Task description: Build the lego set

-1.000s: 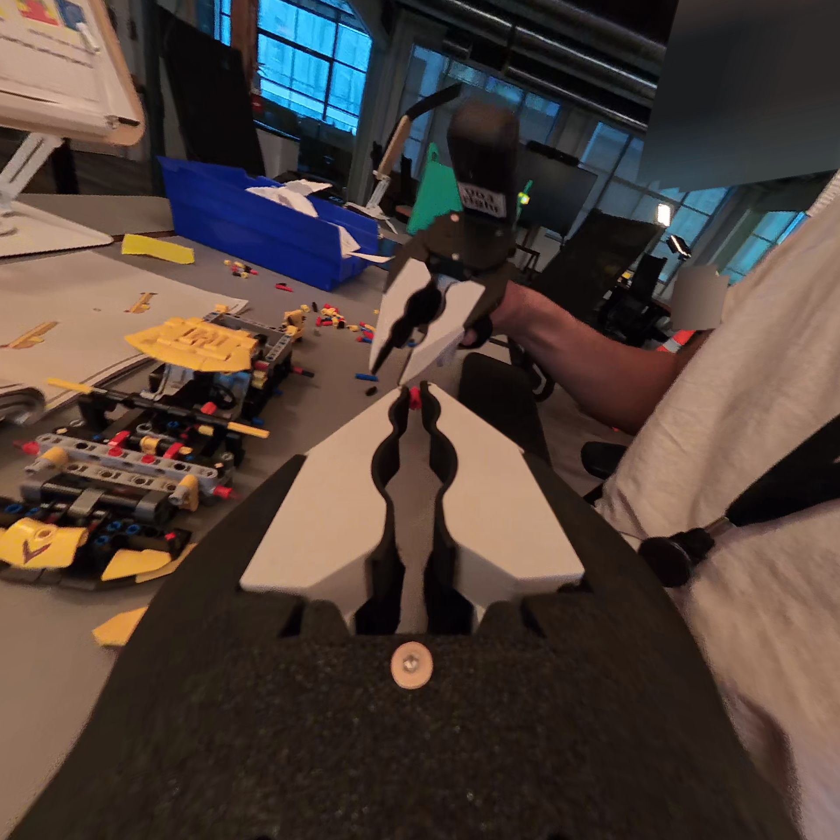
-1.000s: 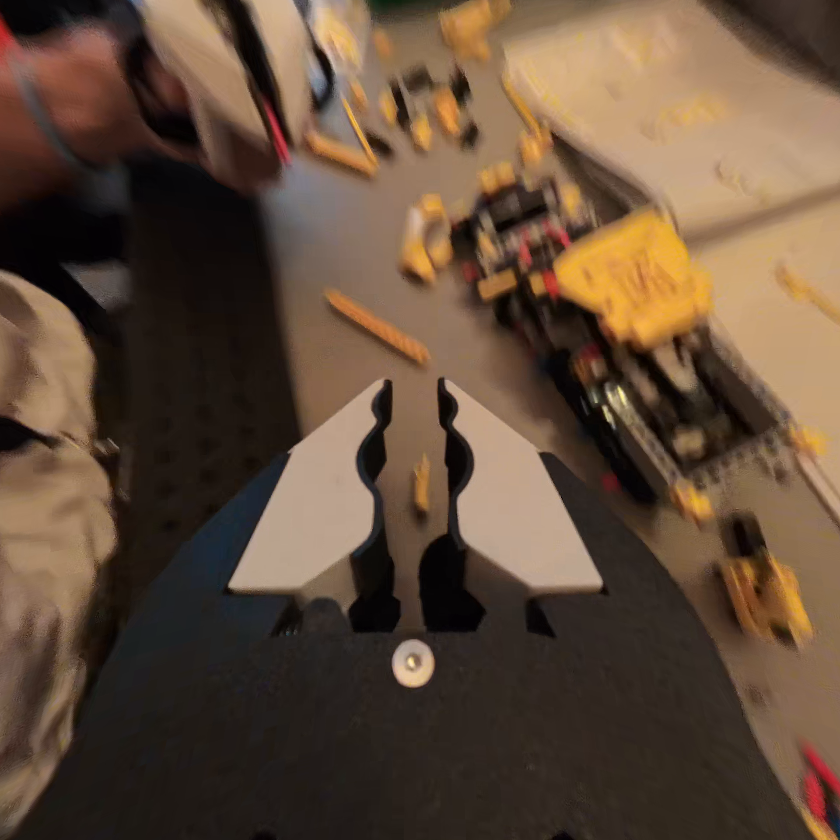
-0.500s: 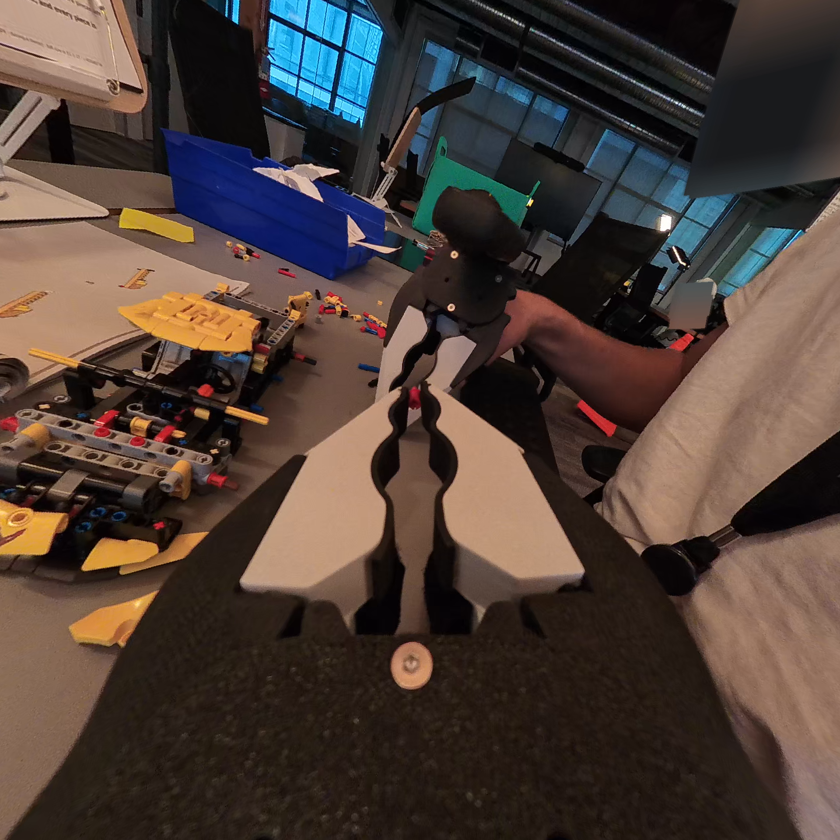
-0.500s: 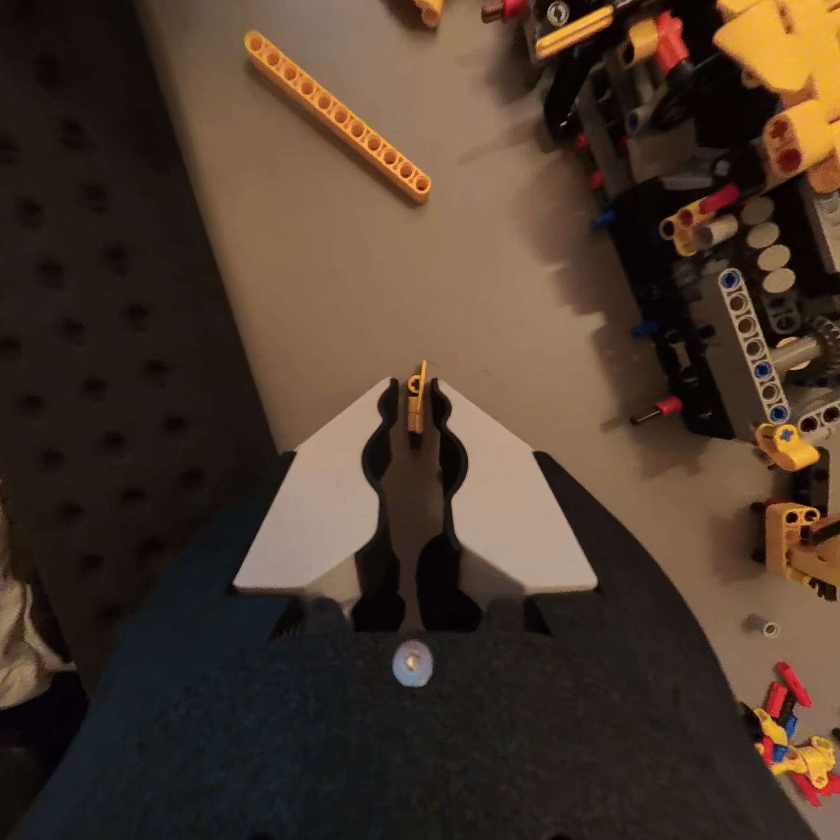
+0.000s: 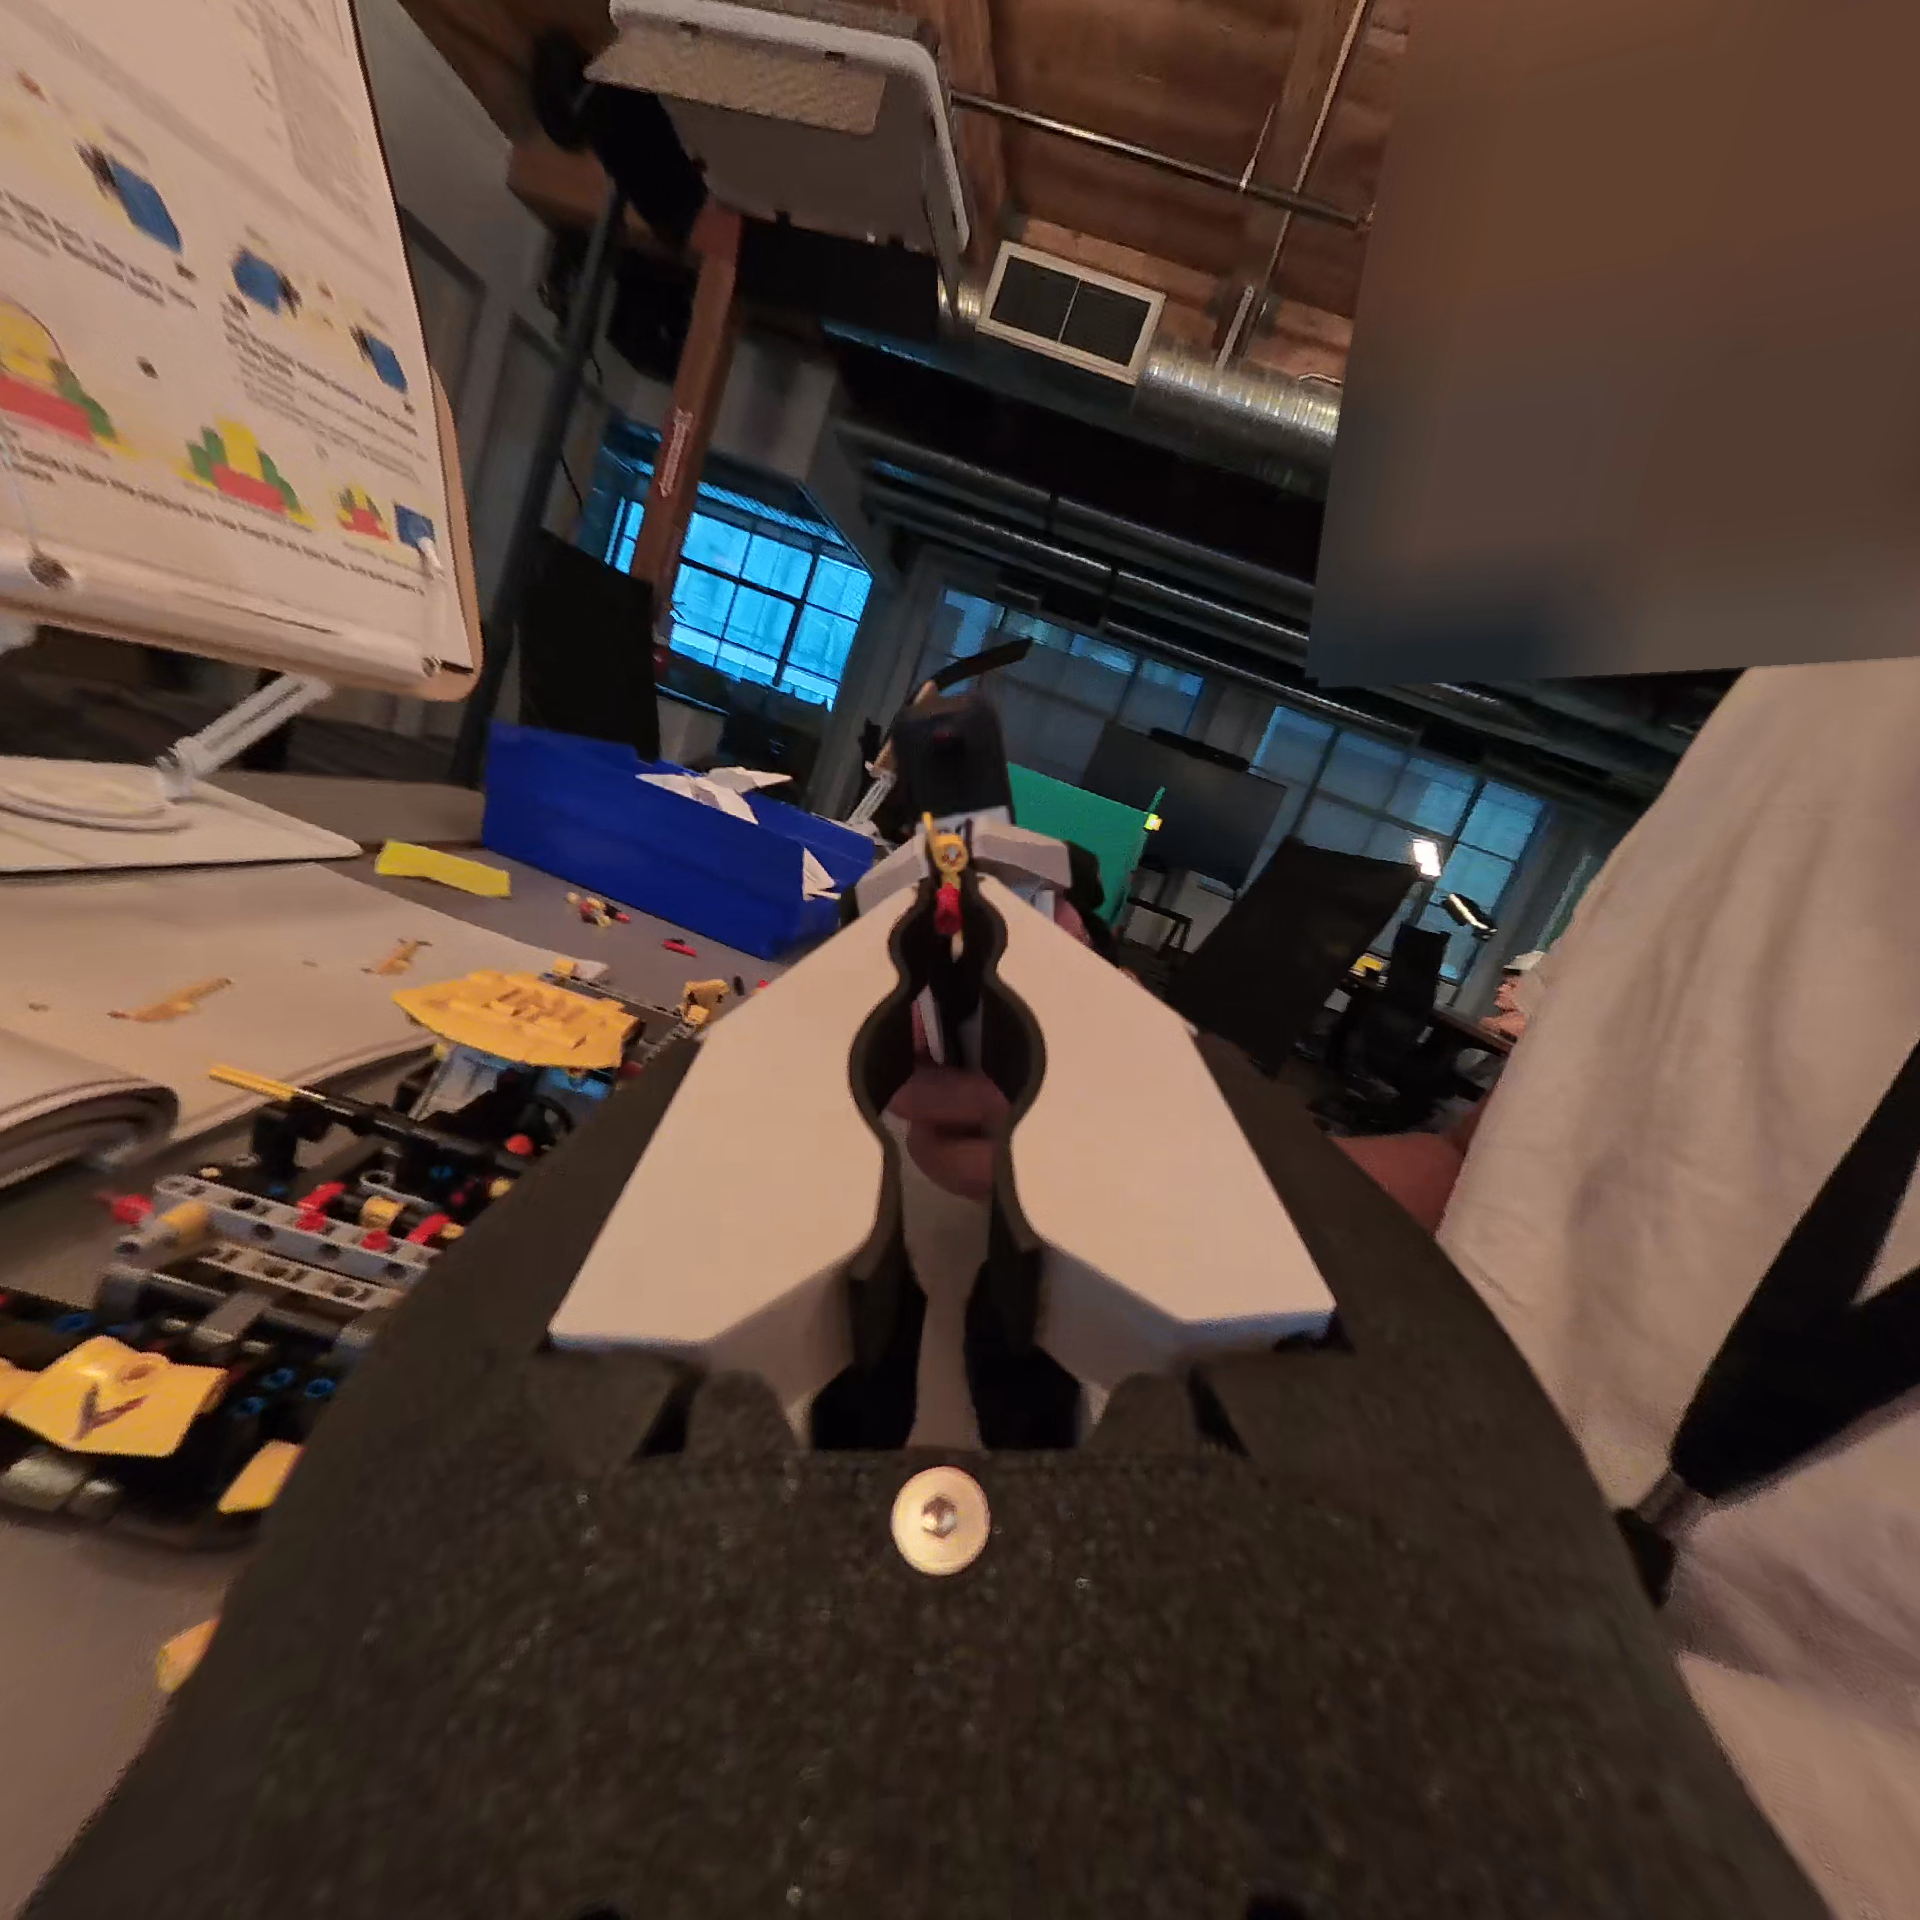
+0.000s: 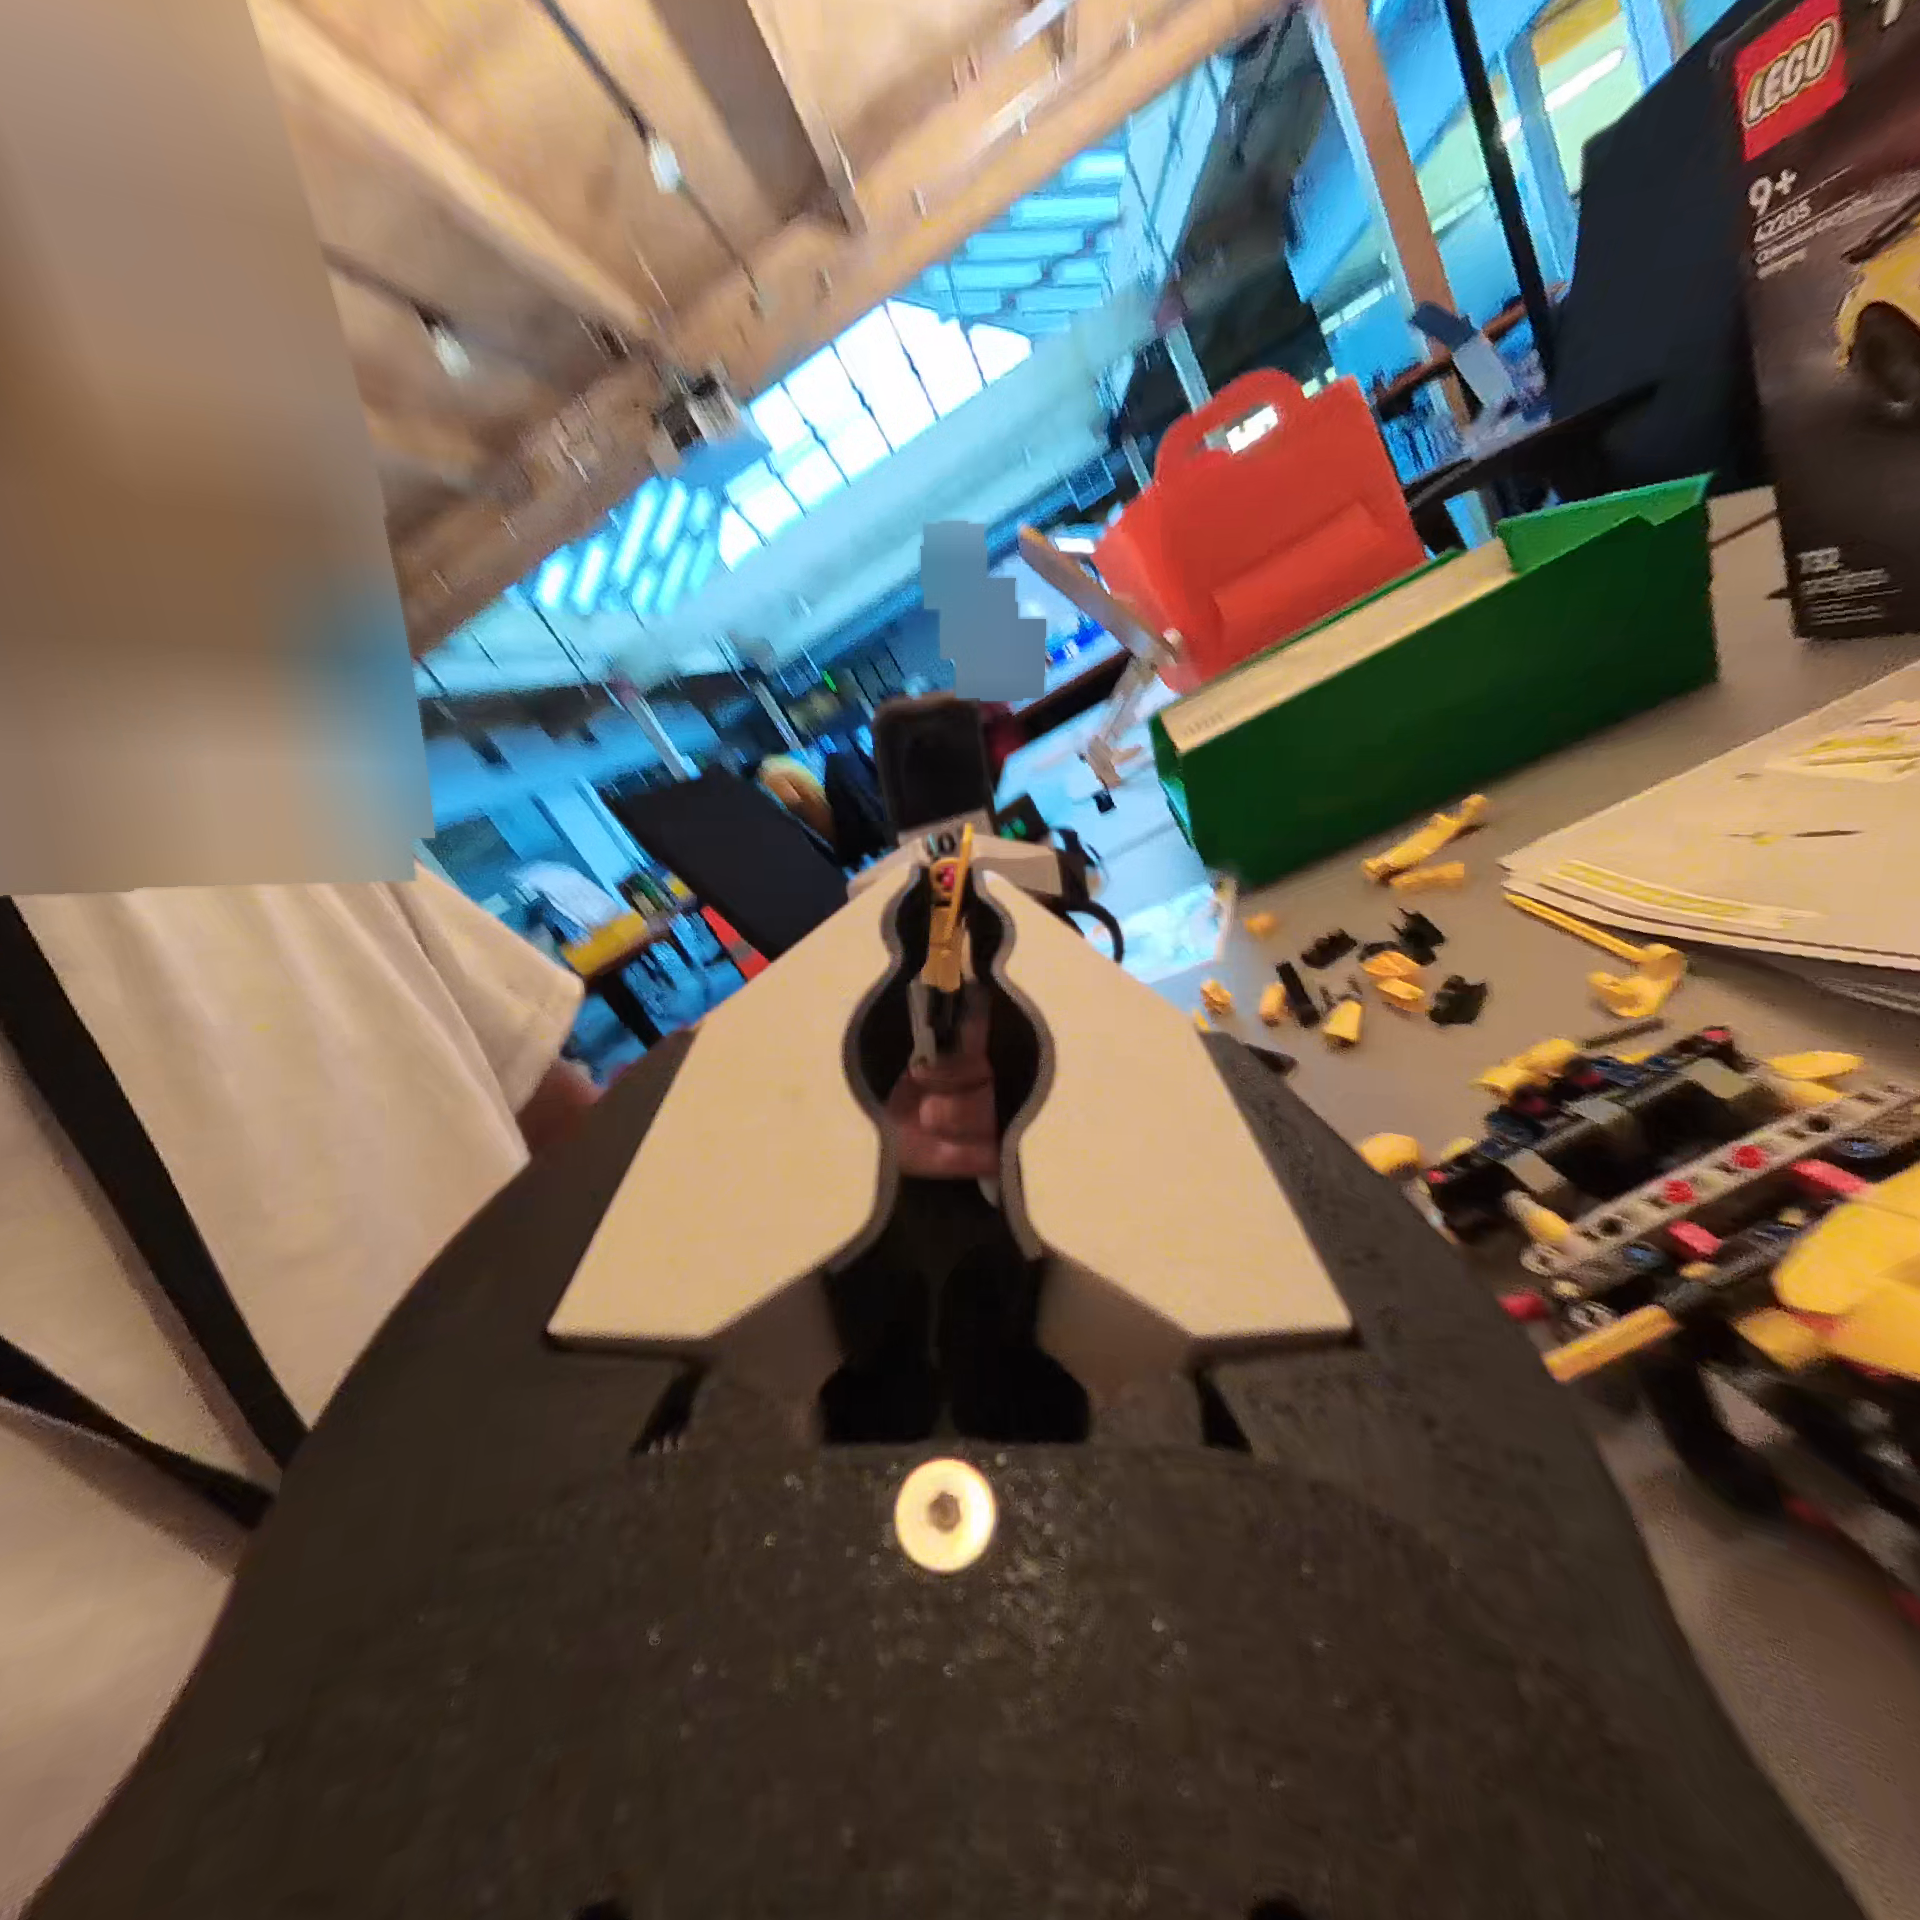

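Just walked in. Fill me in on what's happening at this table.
A person is building a Lego car with a handheld claw in each hand. Both claws are raised above the table, tip to tip. The left claw is shut on a small red pin; the right claw is shut on a thin yellow piece, and the two parts meet as if being joined. The half-built black and yellow car sits on the grey table among loose pieces, untouched for now.

Blue-lit grid windows point(image 5: 764, 608), exposed ceiling ducts point(image 5: 1231, 390), wooden beams point(image 5: 1132, 83)
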A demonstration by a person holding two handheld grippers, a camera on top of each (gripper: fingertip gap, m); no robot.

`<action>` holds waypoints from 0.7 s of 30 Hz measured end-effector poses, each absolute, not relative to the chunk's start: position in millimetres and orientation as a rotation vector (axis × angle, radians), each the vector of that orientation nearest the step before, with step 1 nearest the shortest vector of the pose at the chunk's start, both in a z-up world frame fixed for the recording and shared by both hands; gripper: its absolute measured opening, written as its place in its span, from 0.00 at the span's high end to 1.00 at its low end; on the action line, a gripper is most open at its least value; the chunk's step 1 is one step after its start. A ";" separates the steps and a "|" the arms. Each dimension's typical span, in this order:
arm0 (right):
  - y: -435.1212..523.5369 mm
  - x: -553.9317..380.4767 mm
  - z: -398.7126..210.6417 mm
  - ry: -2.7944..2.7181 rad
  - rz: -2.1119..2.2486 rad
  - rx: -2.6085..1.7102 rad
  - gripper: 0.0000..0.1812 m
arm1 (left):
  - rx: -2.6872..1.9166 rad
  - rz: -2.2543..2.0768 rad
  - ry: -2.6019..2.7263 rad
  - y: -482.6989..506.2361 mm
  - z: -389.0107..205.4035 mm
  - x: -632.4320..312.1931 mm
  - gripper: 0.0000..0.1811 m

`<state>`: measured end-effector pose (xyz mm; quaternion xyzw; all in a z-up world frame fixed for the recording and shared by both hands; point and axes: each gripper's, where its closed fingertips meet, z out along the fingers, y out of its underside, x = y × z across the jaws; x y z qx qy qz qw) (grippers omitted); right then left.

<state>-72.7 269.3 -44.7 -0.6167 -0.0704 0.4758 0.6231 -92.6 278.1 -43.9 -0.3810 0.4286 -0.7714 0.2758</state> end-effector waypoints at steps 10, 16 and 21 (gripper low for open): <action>280.3 -86.4 -54.7 -0.034 1.301 -1.356 0.97 | -1.043 -2.051 1.149 276.8 -44.1 -89.9 0.98; 280.3 -87.1 -51.8 -0.038 1.336 -1.330 0.97 | -1.075 -2.012 1.131 281.4 -46.2 -87.2 0.98; 281.6 -85.0 -53.6 -0.026 1.311 -1.334 0.97 | -1.092 -2.015 1.139 280.4 -48.4 -85.9 0.98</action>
